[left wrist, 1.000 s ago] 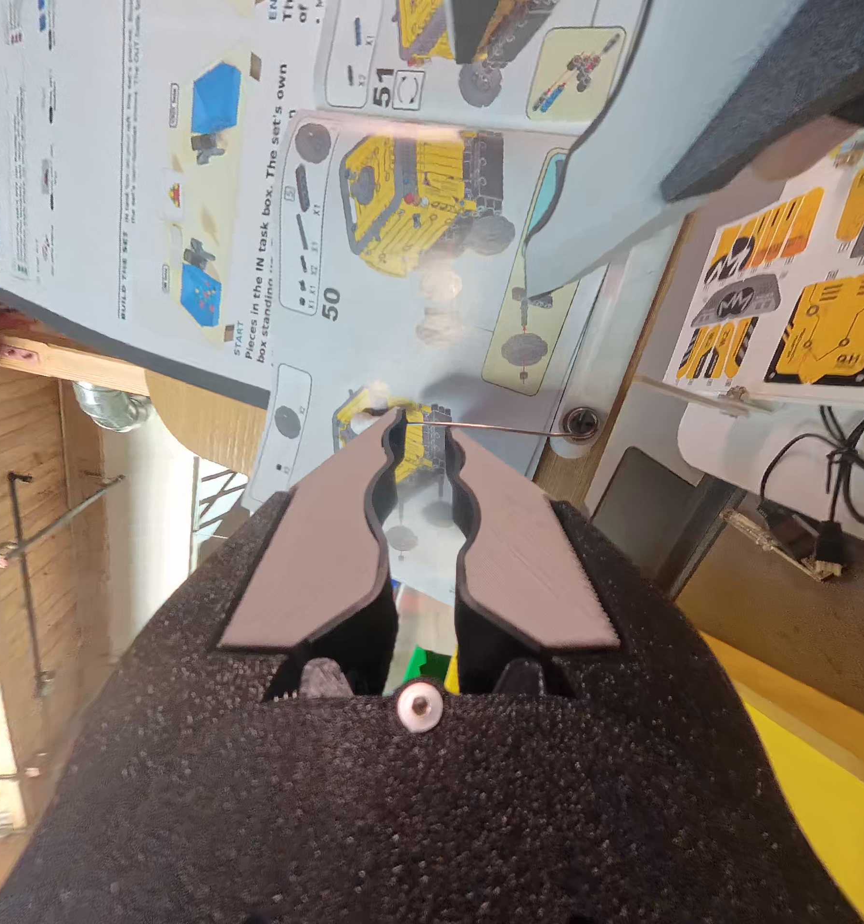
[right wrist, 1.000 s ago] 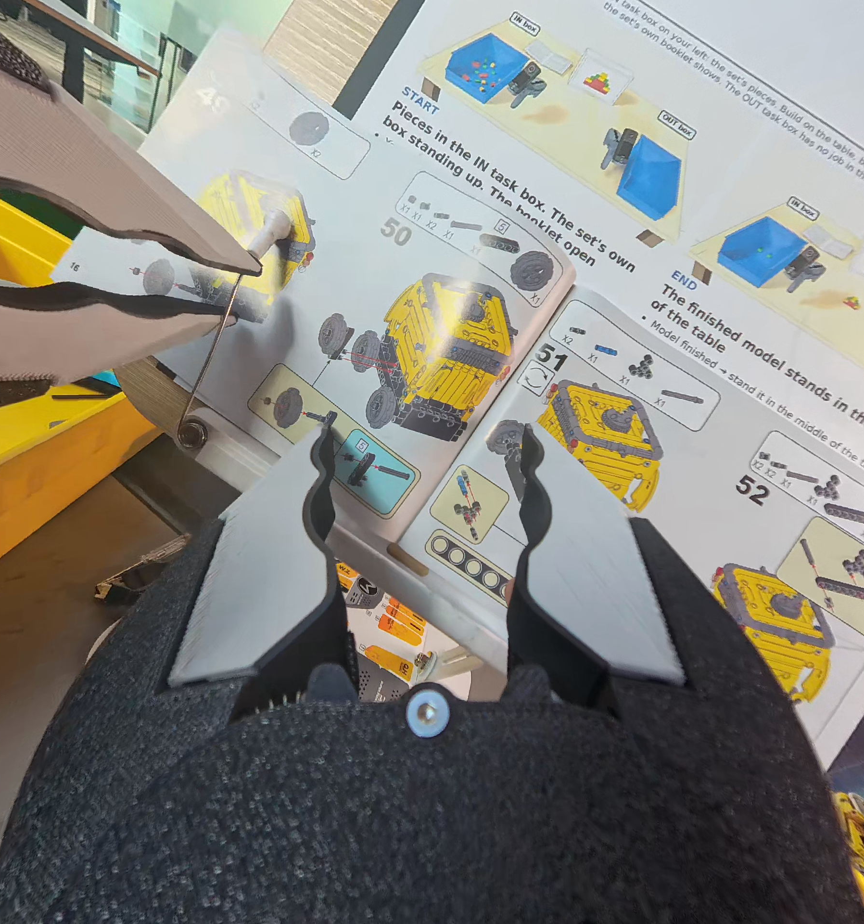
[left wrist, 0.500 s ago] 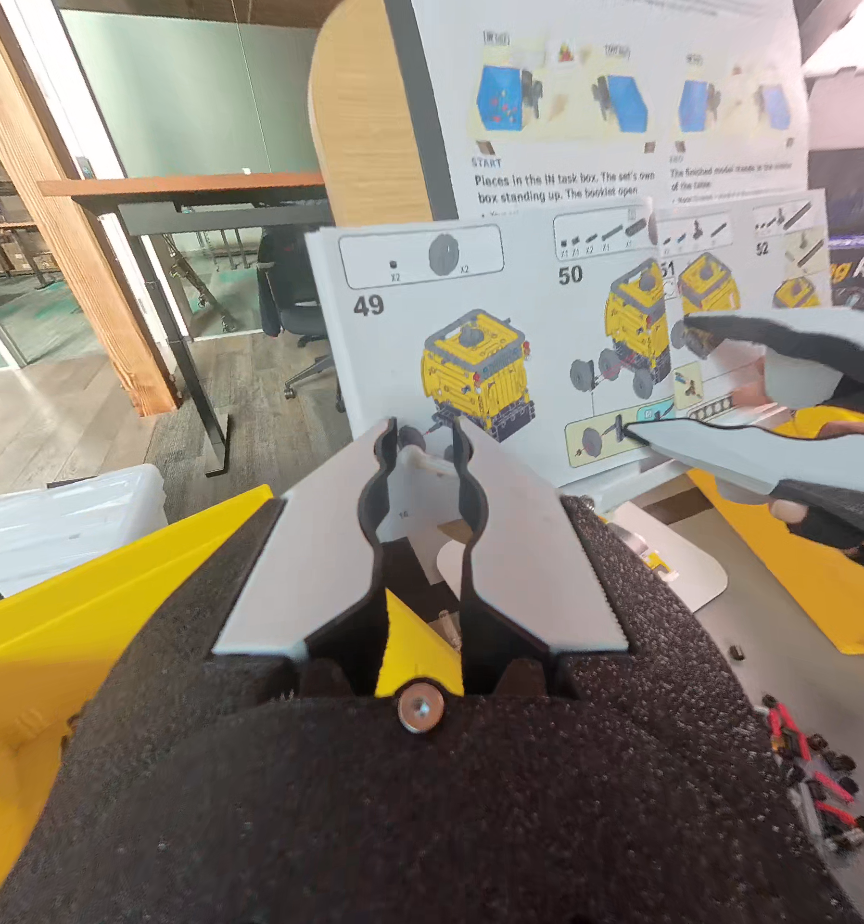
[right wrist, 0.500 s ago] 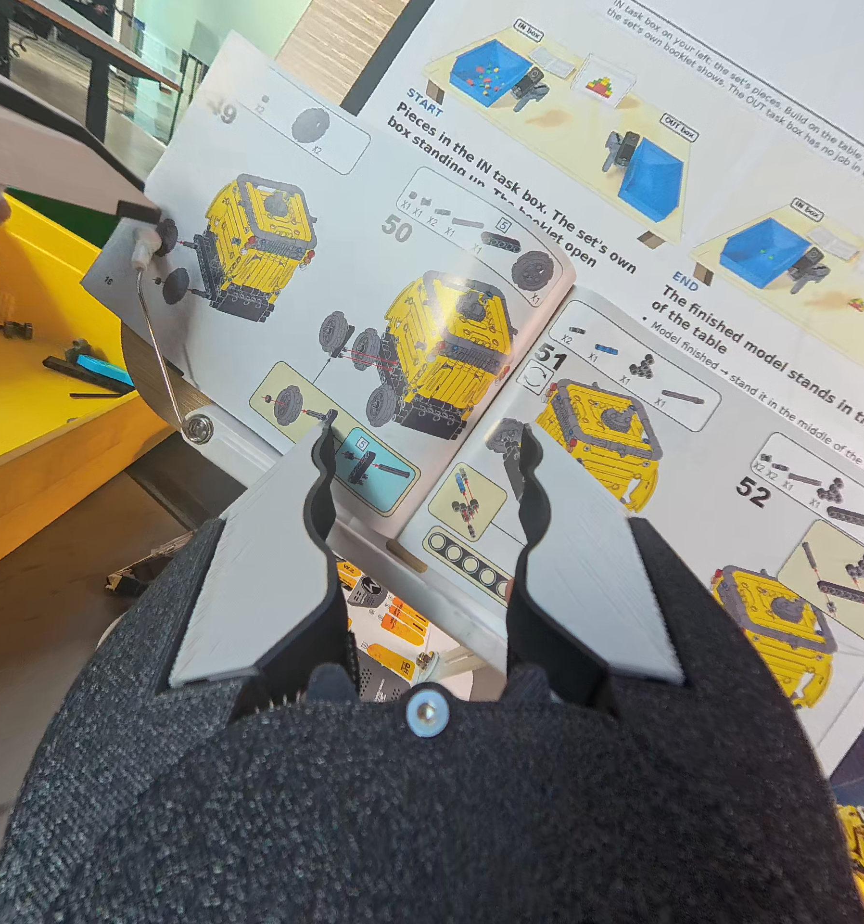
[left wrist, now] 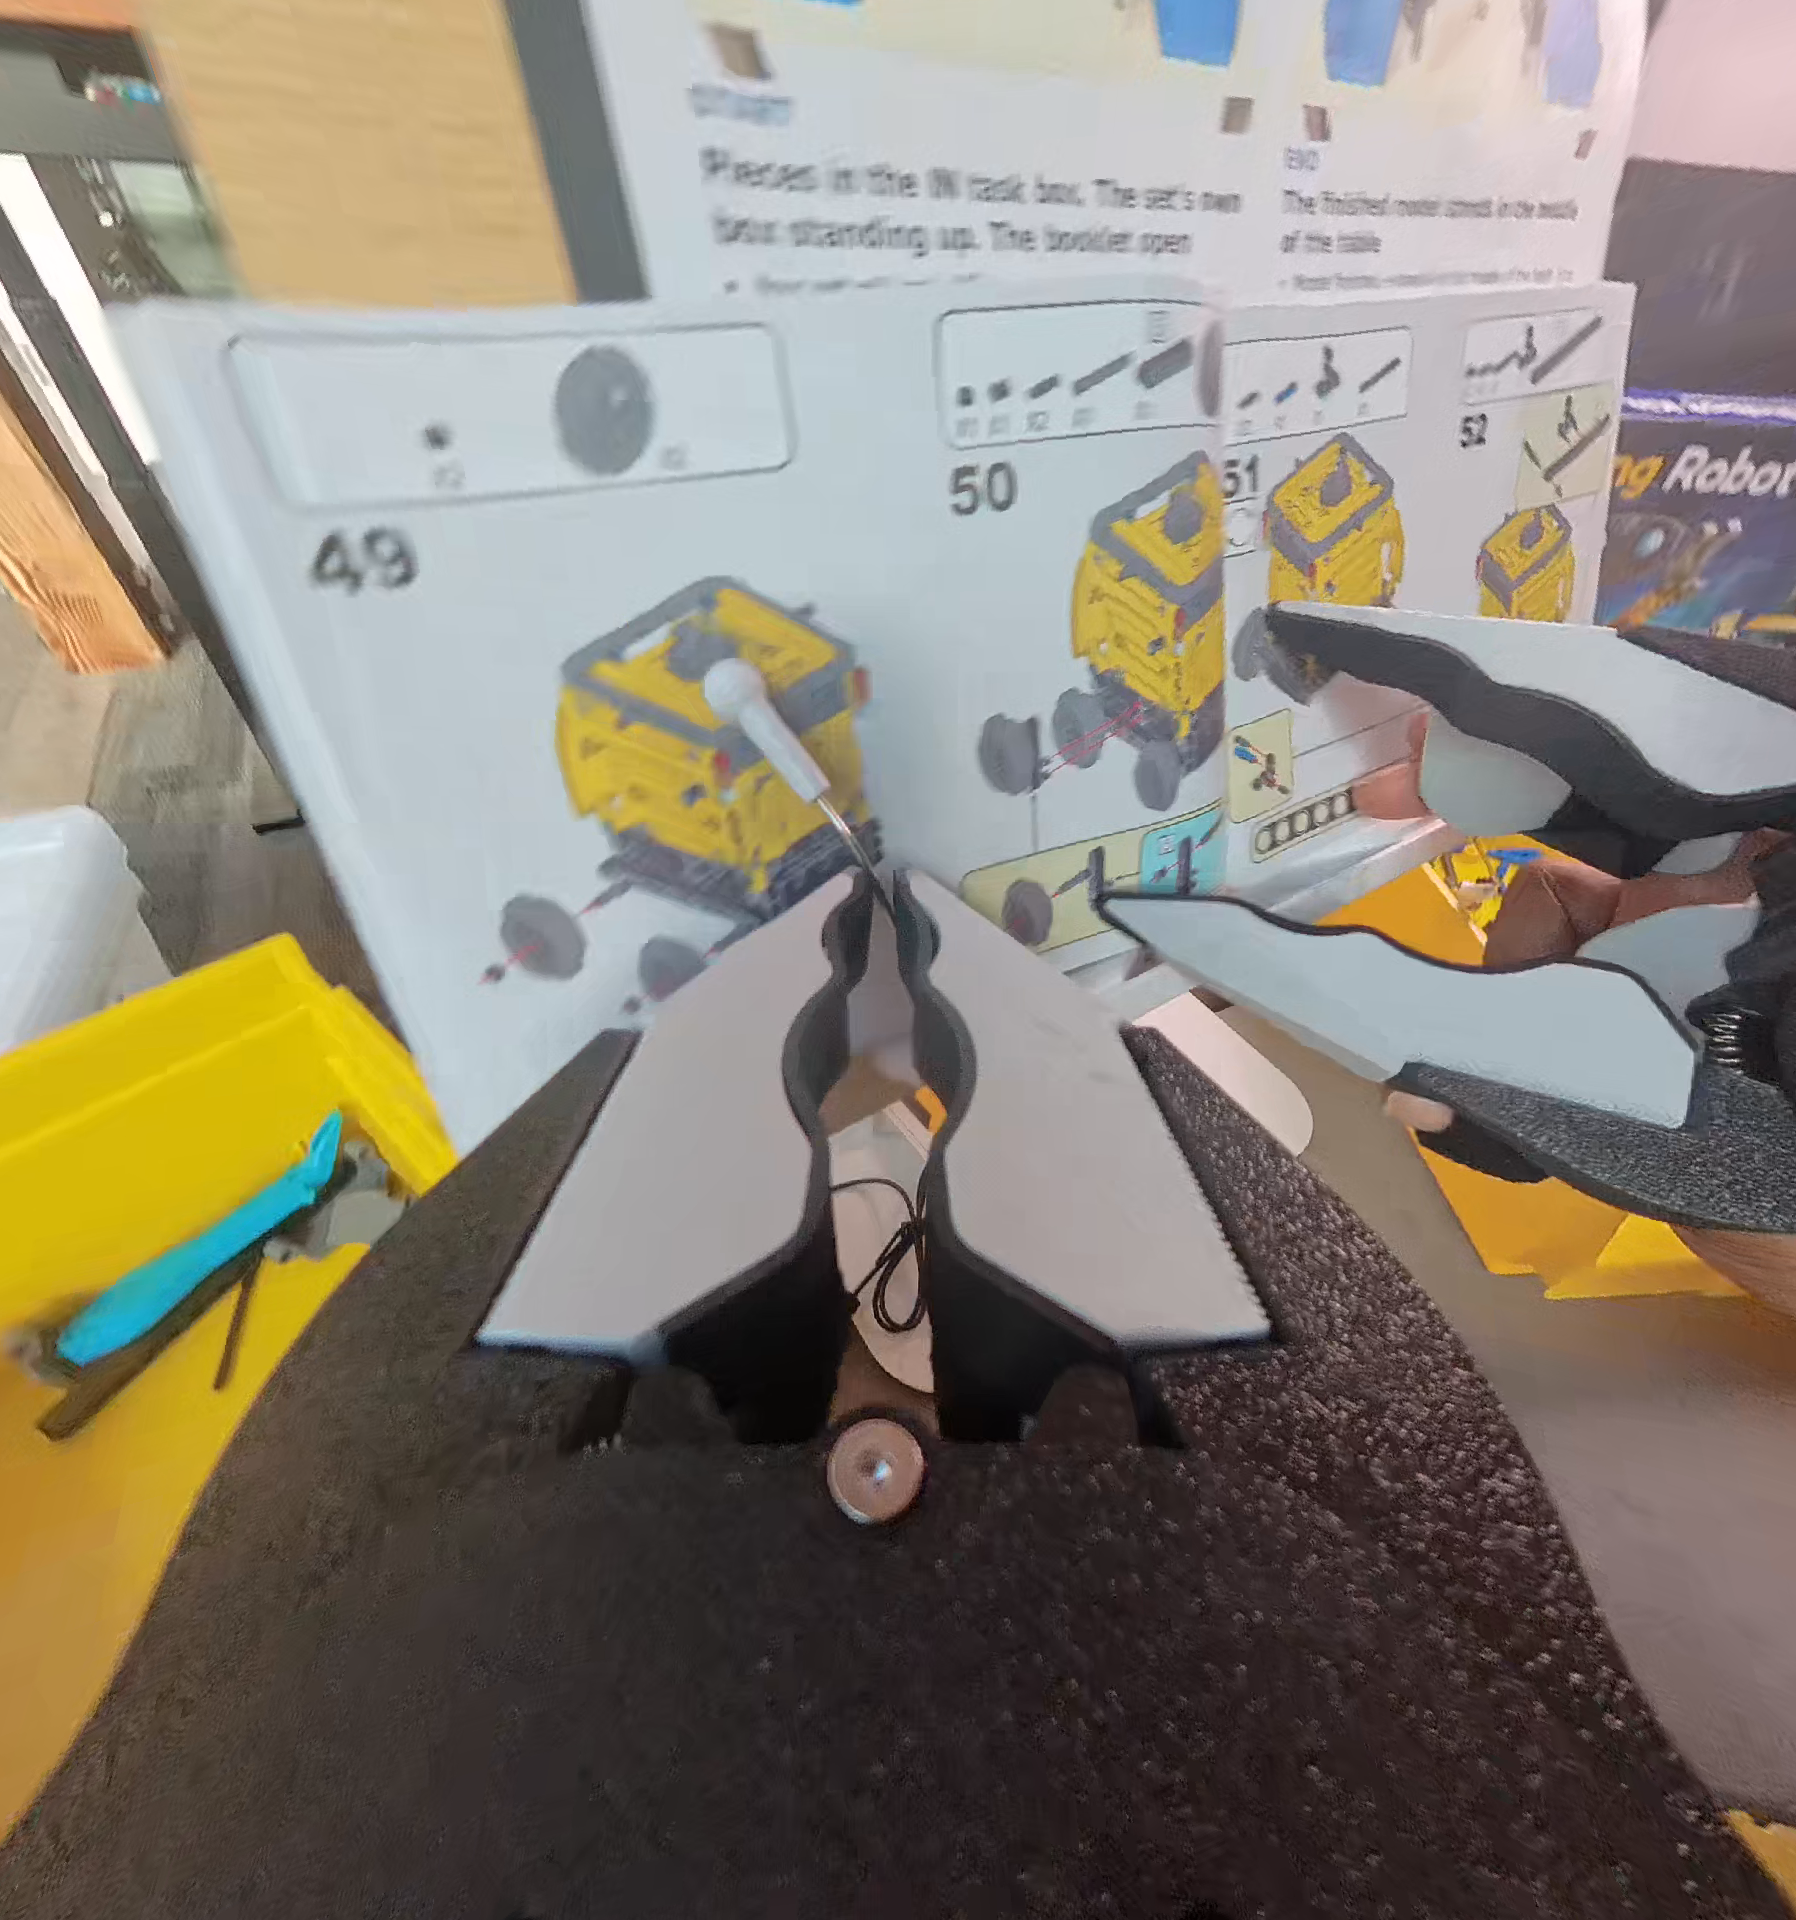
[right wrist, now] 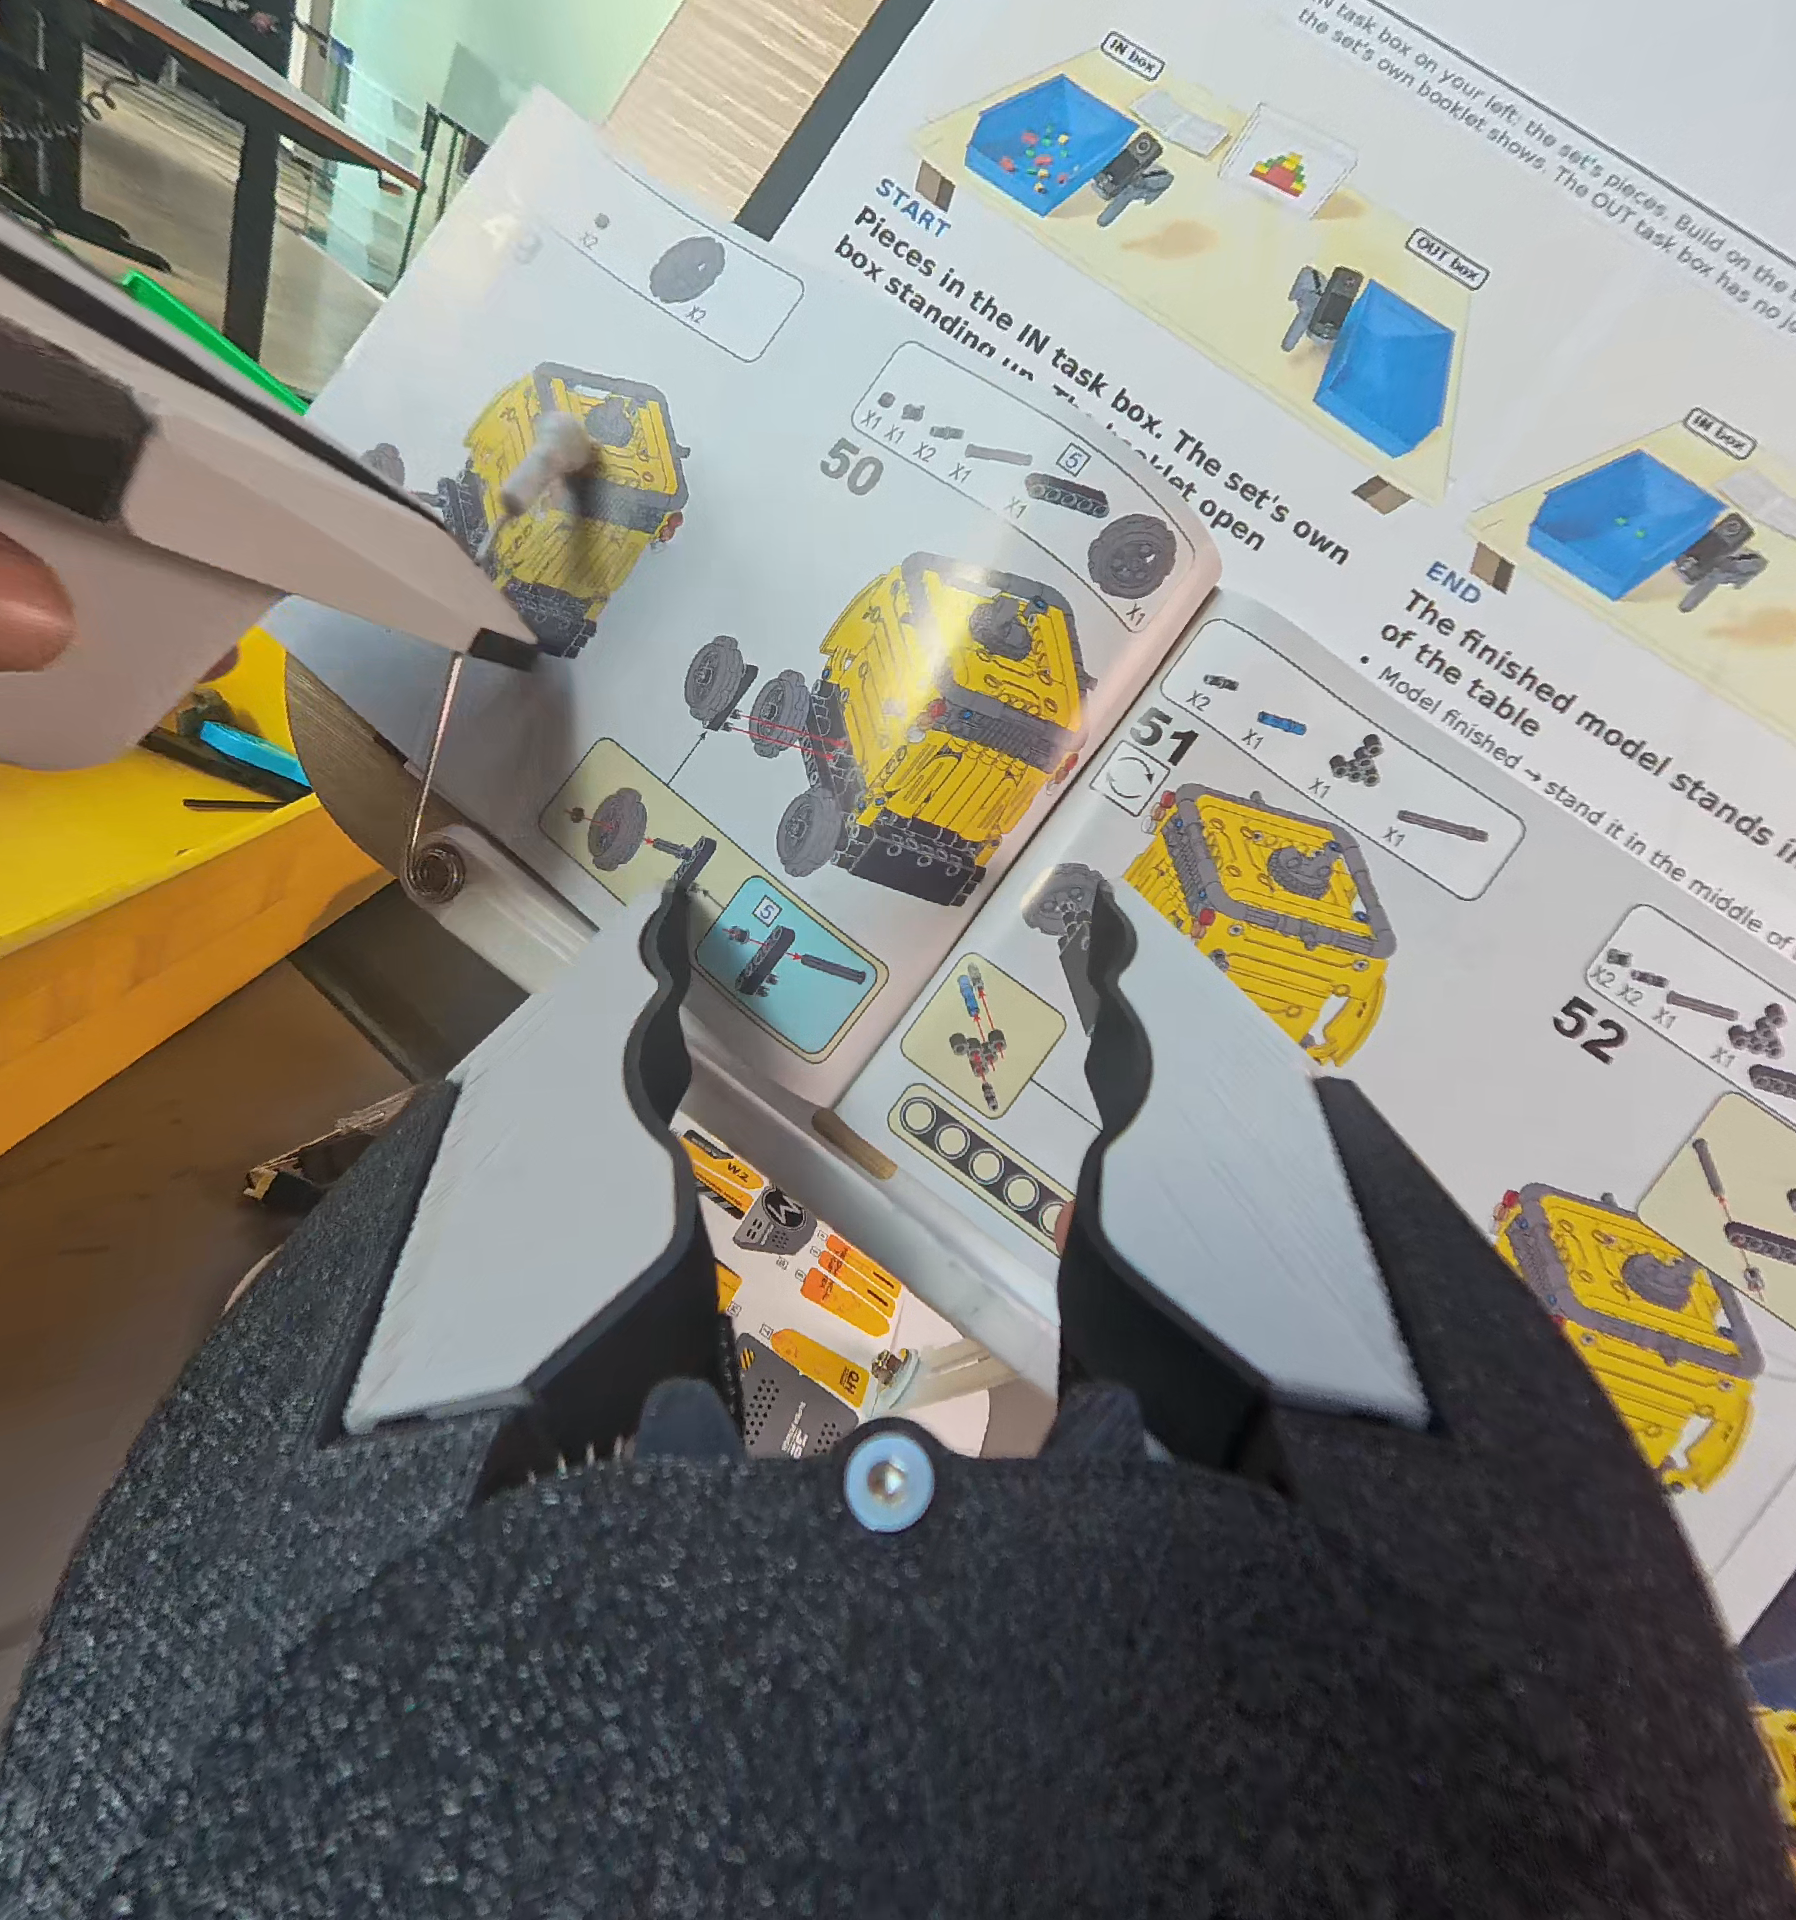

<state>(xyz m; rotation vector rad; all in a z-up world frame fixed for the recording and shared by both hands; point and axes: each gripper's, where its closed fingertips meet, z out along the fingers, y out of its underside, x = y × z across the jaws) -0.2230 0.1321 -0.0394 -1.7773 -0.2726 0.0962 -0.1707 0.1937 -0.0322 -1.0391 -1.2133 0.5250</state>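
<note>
Far left, a yellow bin (left wrist: 146, 1091) sits beside the stand, with a light blue piece (left wrist: 208, 1247) and some dark sticks lying in it. Next along, the open instruction booklet (left wrist: 582, 520) stands upright against a printed sheet (right wrist: 1289, 312), its left page pinned by a wire page-holder arm (left wrist: 769, 732) with a white tip, which springs from a coil (right wrist: 435, 864) at the stand's base. The left gripper (left wrist: 878, 894) is right there at the wire: its fingers are drawn nearly together, the tips pinching the thin wire just below the white tip, over the lower part of the left page. Moving right, the right gripper (right wrist: 878, 914) hangs in front of the booklet's lower middle, near the fold between the two pages, fingers spread wide and holding nothing. Beneath the stand, a sticker sheet (right wrist: 811, 1278) with orange and black shapes lies flat. Far right, a dark printed box (left wrist: 1746, 488) stands behind.
</note>
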